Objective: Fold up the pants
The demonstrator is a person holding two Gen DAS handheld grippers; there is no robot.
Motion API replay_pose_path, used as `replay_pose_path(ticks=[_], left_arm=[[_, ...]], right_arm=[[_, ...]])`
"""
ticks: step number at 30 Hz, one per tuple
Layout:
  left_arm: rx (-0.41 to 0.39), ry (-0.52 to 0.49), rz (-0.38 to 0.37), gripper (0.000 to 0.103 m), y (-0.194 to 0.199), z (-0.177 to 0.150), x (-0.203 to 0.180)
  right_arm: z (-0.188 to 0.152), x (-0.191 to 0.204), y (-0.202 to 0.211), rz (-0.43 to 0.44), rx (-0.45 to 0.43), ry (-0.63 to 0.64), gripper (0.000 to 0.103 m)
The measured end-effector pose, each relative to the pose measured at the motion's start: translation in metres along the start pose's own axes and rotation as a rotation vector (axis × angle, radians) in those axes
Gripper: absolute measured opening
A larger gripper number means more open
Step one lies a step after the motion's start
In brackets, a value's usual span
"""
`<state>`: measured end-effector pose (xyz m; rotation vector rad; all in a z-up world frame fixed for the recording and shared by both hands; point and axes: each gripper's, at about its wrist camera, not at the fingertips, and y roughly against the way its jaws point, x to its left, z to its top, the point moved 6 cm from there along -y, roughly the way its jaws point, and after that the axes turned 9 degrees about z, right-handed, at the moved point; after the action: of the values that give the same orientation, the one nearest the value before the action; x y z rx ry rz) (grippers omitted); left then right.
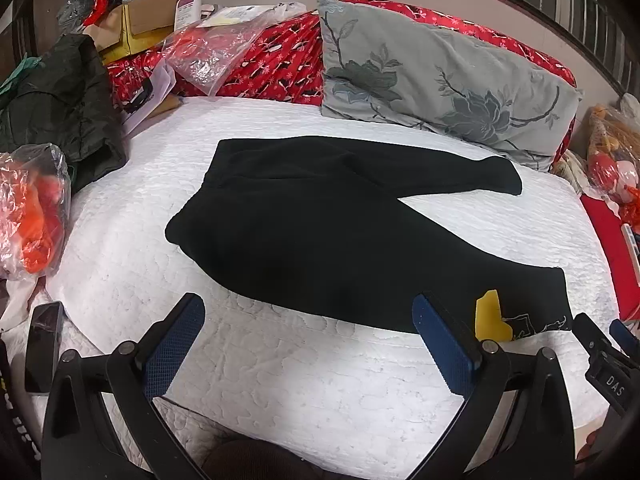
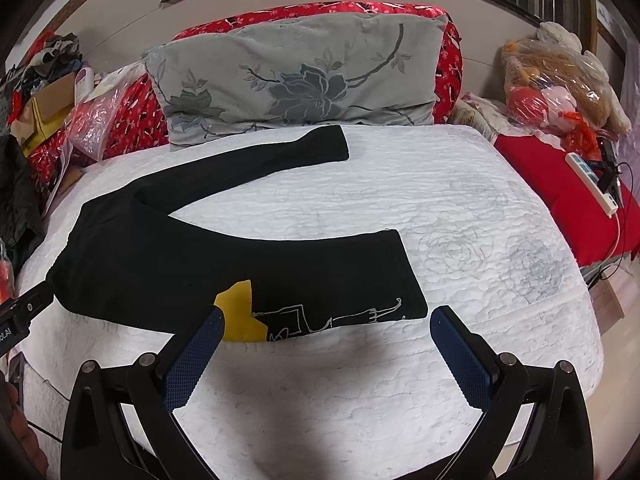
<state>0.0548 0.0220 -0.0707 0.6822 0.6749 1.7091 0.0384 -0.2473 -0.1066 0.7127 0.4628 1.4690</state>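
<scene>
At the bottom of the left wrist view, the left gripper (image 1: 308, 316) is hovering with its blue-padded fingers spread wide, released and holding nothing, just short of the near edge of the black pants (image 1: 304, 232). In the right wrist view the right gripper (image 2: 326, 316) is likewise gaping open and empty, its left finger tip overlapping the yellow patch (image 2: 240, 312) on the near pant leg.

The pants are lying flat across the middle of the bed (image 2: 460, 208), on a white quilted cover, with the two legs splayed apart in a V, the waist toward the left of the frame and one cuff reaching toward the grey floral pillow (image 2: 296, 76) at upper centre. Behind the pillow a red patterned quilt (image 1: 280, 56) is bunching against the wall.

Clutter is crowding the edges: a cardboard box (image 1: 136, 24) at upper left and a power strip (image 2: 592, 180) at right on red fabric. The white line drawing by the patch is too distorted to read, and the right gripper's body is cut off at the left view's right edge.
</scene>
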Motion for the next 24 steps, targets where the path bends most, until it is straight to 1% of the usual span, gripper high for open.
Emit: replay_pose_path(ticks=[24], left_arm=[[0.008,-0.013,-0.005,0.103,-0.0021,0.0039,-0.0074]], right_arm=[[-0.0001,-0.0034,-0.0085,-0.001,0.027,-0.01,0.103]])
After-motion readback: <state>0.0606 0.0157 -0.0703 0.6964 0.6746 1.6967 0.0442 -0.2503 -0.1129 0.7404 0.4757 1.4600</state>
